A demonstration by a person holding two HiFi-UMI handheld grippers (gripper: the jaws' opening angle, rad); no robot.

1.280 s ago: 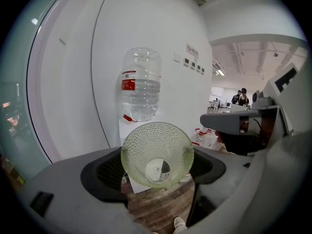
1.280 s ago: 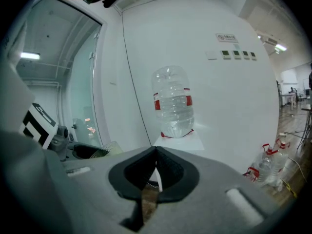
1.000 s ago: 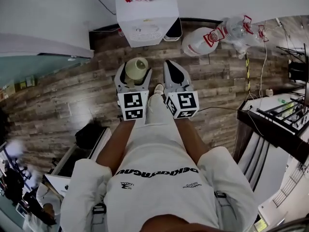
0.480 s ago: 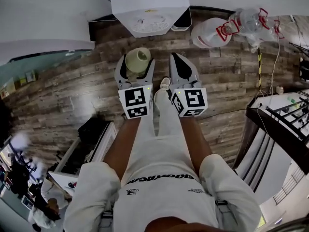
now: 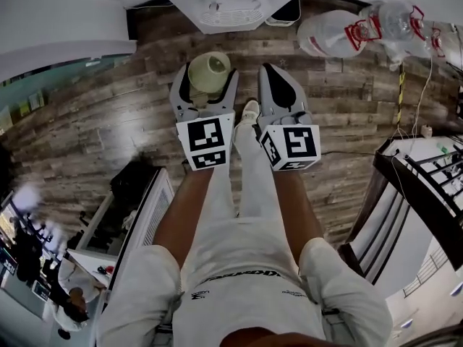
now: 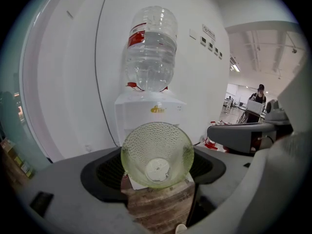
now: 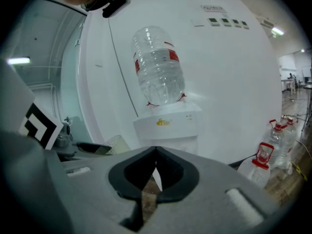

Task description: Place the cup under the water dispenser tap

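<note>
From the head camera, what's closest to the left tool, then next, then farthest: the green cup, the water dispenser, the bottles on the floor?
1. Green cup, gripped in the left tool.
2. Water dispenser, straight ahead by the wall.
3. Bottles, off to the right on the floor.

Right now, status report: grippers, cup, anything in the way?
Left gripper shut on cup; right gripper shut, empty. Cup short of water dispenser, not placed. Nothing between them; spare bottles off right.
</note>
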